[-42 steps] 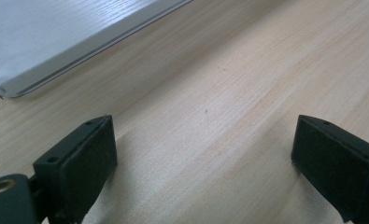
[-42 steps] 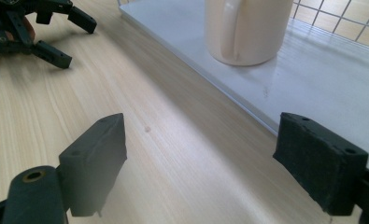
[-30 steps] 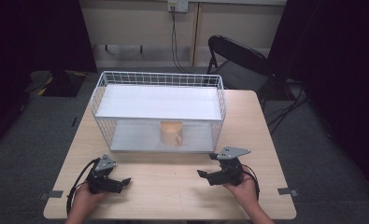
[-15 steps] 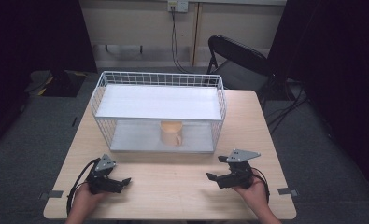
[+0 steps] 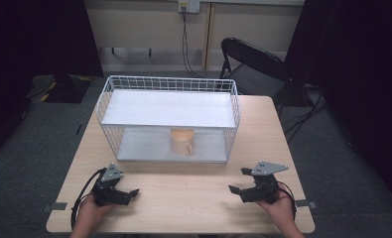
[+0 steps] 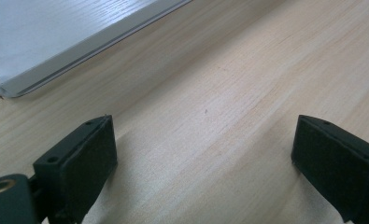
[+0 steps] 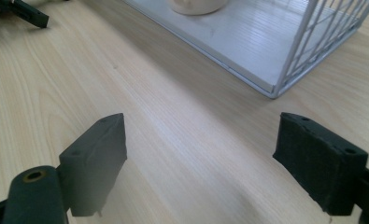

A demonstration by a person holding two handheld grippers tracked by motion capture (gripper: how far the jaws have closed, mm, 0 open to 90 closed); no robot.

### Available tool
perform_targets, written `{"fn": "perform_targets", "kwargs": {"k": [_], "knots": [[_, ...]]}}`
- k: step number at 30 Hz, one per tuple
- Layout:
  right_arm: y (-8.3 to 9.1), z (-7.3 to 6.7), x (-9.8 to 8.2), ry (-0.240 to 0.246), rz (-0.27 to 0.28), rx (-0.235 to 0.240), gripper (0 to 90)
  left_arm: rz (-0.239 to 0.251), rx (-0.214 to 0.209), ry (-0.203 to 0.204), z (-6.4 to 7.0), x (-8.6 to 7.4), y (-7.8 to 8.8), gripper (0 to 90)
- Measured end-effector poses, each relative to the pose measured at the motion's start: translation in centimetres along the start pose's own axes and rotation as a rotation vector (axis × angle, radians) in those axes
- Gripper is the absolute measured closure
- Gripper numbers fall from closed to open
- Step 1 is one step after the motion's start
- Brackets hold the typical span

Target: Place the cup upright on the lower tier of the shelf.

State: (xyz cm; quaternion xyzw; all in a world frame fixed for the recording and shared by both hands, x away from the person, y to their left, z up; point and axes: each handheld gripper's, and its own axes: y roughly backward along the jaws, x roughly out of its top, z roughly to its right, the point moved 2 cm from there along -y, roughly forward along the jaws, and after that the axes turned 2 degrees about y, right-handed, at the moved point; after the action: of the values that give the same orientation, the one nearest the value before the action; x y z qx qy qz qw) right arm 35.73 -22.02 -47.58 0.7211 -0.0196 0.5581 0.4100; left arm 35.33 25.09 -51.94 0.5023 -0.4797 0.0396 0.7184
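High view: two grippers low over the table (image 5: 183, 198), left gripper (image 5: 126, 194) and right gripper (image 5: 238, 188), one mug (image 5: 182, 141) inside one wire basket (image 5: 233, 106). Left gripper view: jaws wide, empty. Right gripper view: jaws wide, empty, mug beyond.

1. A light wooden table (image 5: 183, 198) with a pale grain carried everything; its top showed bare between the front edge and the rack.
2. A white wire rack (image 5: 169, 119) stood directly on the table, across the middle and toward the far side, with a white board as its floor and a second white board as an upper shelf.
3. A tan mug (image 5: 182, 141) stood upright on the rack's lower board, near its front edge, so it rested on the rack and not on the wood.
4. The rack's front corner (image 7: 273, 91) sat flat on the table.
5. Grey tape tabs (image 5: 58, 206) marked the table's front corners.
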Motion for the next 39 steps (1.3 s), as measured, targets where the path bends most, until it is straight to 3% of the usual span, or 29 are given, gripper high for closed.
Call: {"fn": "perform_targets", "kwargs": {"k": [39], "knots": [[3.4, 2.7, -4.2, -0.036, -0.027, -0.048, 16.6, 0.000, 0.000, 0.000, 0.0, 0.0, 0.0, 6.3]]}}
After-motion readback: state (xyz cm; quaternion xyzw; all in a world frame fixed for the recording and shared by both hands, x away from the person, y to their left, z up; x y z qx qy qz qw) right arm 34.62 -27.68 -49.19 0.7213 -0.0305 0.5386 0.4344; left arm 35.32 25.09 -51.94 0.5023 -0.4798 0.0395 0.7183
